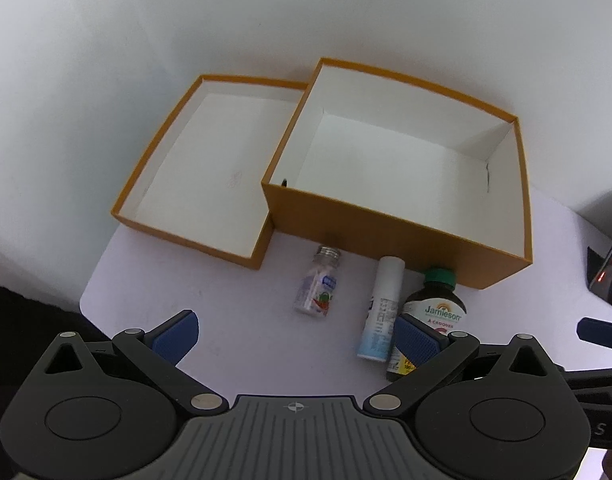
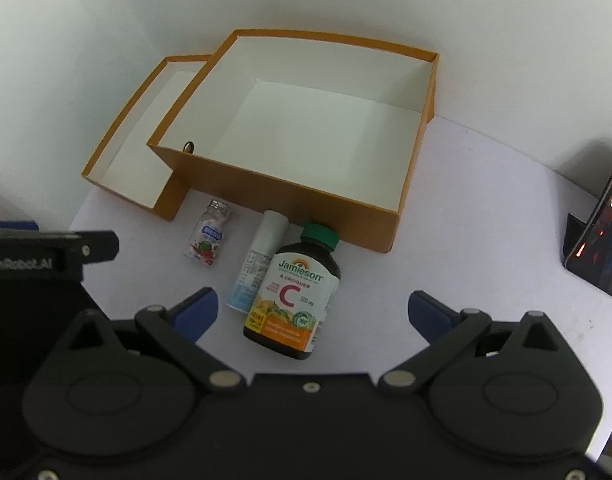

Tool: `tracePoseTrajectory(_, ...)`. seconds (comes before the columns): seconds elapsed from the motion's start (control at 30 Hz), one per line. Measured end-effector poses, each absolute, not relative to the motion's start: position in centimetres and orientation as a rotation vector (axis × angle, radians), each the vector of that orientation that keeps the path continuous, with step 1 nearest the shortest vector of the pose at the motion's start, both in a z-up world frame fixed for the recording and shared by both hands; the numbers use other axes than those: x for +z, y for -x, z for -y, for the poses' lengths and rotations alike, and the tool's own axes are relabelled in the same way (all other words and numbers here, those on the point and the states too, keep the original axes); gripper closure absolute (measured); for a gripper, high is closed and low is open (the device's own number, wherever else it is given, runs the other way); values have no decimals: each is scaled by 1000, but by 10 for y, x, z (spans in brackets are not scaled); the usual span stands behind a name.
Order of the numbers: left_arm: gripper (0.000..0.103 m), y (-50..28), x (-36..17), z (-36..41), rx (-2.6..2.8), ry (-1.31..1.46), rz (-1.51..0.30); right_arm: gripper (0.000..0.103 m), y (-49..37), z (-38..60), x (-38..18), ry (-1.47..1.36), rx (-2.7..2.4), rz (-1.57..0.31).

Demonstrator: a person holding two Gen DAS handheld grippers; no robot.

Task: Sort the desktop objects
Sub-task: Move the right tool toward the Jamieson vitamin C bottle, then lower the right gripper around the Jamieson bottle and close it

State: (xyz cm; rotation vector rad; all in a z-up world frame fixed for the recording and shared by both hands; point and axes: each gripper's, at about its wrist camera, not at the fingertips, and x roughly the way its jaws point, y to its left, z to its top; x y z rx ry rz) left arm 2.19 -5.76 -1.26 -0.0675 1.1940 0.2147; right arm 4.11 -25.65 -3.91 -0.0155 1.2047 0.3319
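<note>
Three items lie on the white table in front of an orange box (image 1: 393, 236) (image 2: 290, 200): a small clear bottle with a silver cap (image 1: 317, 286) (image 2: 208, 240), a white tube (image 1: 381, 316) (image 2: 258, 264) and a dark Jamieson vitamin C bottle with a green cap (image 1: 435, 308) (image 2: 296, 296). A shallower orange lid (image 1: 186, 236) (image 2: 126, 196) lies left of the box. Both are empty inside. My left gripper (image 1: 296, 338) is open, above the table before the items. My right gripper (image 2: 311, 312) is open, with the Jamieson bottle between its fingers.
A phone on a dark stand (image 2: 597, 236) (image 1: 609, 276) stands at the right edge of the table. The left gripper's body (image 2: 34, 256) shows at the left of the right wrist view. A white wall rises behind the boxes.
</note>
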Motion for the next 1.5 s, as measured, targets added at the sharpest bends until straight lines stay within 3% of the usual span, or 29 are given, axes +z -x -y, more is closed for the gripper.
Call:
tracePoseTrajectory(0.23,0,-28,-16,41,157,92,-1187,0,-44,240,-35,84,289,-1203)
tracePoseTrajectory(0.83,0,-82,-41,-27,-129,16,-1194,0,-53,194,-28,-56,-6,-1242)
tracePoseTrajectory(1.5,0,-113,-53,-45,-429,-114,-1182,0,-21,149,-14,-163,-277,-1194)
